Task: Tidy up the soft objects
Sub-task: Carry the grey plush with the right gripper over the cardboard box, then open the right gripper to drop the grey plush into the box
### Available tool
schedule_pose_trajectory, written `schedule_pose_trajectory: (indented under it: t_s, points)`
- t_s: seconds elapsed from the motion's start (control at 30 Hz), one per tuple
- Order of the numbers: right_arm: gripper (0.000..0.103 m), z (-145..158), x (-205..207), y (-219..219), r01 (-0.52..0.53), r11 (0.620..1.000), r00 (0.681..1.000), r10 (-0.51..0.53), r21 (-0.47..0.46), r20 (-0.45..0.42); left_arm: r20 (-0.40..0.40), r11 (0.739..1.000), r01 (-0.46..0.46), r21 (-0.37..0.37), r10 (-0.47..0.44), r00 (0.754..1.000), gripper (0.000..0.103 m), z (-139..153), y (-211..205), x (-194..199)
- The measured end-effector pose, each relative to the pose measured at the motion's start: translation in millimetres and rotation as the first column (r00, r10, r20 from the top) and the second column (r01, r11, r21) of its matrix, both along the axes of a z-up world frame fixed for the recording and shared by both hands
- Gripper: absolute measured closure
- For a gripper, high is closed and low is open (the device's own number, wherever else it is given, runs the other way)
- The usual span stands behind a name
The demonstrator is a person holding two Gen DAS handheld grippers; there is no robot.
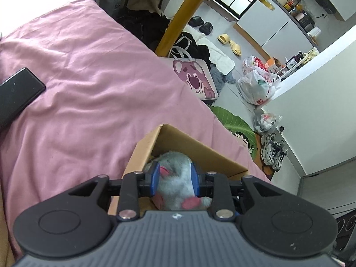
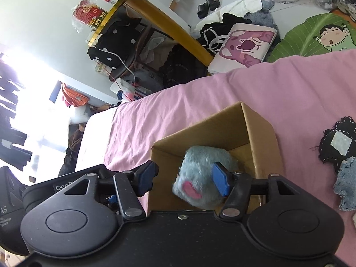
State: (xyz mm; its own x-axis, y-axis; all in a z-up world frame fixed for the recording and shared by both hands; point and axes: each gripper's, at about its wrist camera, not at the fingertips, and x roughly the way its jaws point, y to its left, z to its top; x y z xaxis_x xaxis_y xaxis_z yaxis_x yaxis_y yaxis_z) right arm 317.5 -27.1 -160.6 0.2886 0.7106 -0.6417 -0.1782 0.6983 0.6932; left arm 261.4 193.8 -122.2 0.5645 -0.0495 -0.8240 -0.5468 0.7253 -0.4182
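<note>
Holding the grey-blue plush toy (image 1: pixel 178 178) over the open cardboard box (image 1: pixel 195 149), we see our left tool (image 1: pixel 175 179) with a blue pad on either side of the fur, seemingly clamped on it, though we cannot be sure the pads press in. Our right tool (image 2: pixel 185 176) hangs above the same box with its fingers spread wide; one pad (image 2: pixel 220 181) lies against or in front of the toy's flank, the other stands clear of it near the box's outer wall, so this tool grips nothing. From the right wrist view the toy, with its pink patch, sits partly inside the box (image 2: pixel 255 133) and partly above the rim, so we judge this piece nearly stowed but not yet let go. The box rests on the pink bedsheet (image 1: pixel 89 89). Just beyond it, on the bed, lie a dark stitched fabric piece (image 2: pixel 336 142) and a frayed blue denim scrap (image 2: pixel 347 184), both outside the box; these look like what is left to put away. Farther off a black phone (image 1: pixel 17 93) rests on the sheet, and past the bed's edge the floor holds a bear-print bag (image 1: pixel 195 80), slippers and plastic bags.
</note>
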Motion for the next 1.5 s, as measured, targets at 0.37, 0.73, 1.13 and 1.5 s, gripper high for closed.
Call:
schedule_pose_trajectory:
  t_s: [0.37, 0.73, 1.13, 1.5]
  points:
    - [0.028, 30.4, -18.3, -25.0, 0.004, 1.0, 0.998, -0.003, -0.021, 0.057, 0.007, 0.999, -0.008, 0.045, 0.008, 1.0, 0.053, 21.8, -7.8, -20.7]
    - [0.011, 62.8, -43.7, -72.0, 0.0, 0.994, 0.99, 0.015, -0.109, 0.139, 0.037, 0.987, -0.003, 0.163, -0.003, 0.999, 0.012, 51.7, -39.6, -54.9]
    - [0.0, 80.4, -69.0, -131.9, 0.015, 0.976, 0.975, 0.034, -0.218, 0.218, 0.022, 0.966, 0.111, 0.232, -0.119, 0.993, 0.009, 67.0, -94.9, -82.7]
    - [0.0, 74.9, -82.9, -169.8, -0.023, 0.948, 0.967, 0.101, -0.316, 0.234, 0.023, 0.964, 0.157, 0.214, -0.166, 0.986, 0.009, 72.1, -141.0, -95.7]
